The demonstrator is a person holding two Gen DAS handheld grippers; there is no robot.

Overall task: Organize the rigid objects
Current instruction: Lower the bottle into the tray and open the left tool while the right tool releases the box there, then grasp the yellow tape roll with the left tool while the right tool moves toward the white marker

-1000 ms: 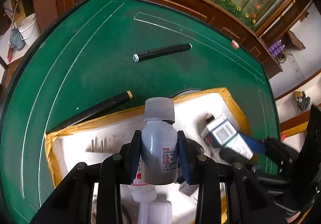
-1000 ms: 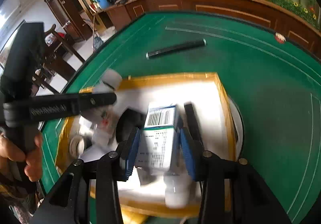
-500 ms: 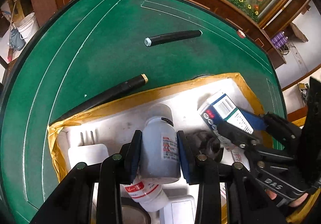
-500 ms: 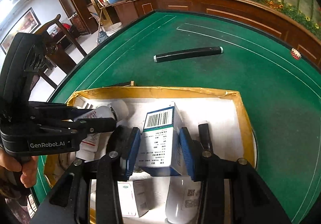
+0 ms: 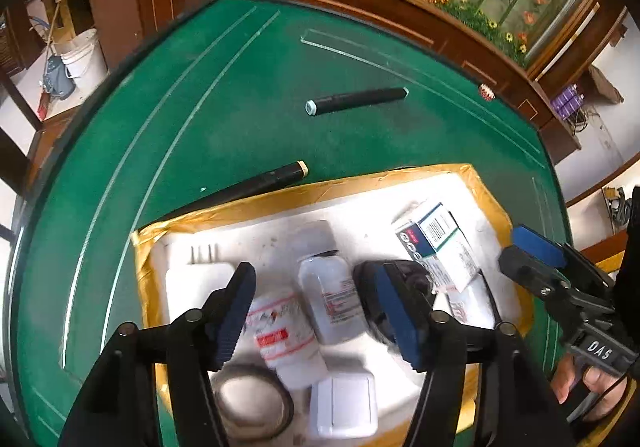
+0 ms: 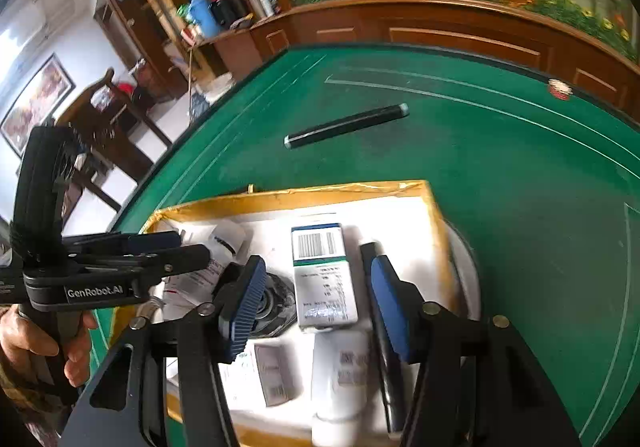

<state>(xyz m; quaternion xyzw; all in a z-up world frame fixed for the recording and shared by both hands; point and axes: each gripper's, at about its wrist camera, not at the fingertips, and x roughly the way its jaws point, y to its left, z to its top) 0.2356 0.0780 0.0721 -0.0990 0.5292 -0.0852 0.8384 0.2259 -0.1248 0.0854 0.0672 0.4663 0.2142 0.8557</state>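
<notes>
A white foam box with yellow tape on its rim (image 5: 280,203) (image 6: 328,195) sits on the green table. My left gripper (image 5: 316,311) is open above a grey-white bottle (image 5: 328,295) that lies in the box beside a second white bottle with a red label (image 5: 284,331). My right gripper (image 6: 316,303) is open above a white and green carton with a barcode (image 6: 322,275) (image 5: 436,247), which lies in the box. Two black tubes lie on the table: one far off (image 5: 356,101) (image 6: 344,125), one against the box's far rim (image 5: 256,185).
The box also holds a white plug adapter (image 5: 196,283), a white square case (image 5: 344,403), a tape roll (image 5: 248,403), a black round object (image 6: 272,303), small cartons (image 6: 264,371) and another white bottle (image 6: 340,375). A wooden rail (image 5: 360,3) edges the table.
Both grippers have opened. The left one let the grey-white bottle go into the box, the right one let the carton go into the box. Both things now lie there.
</notes>
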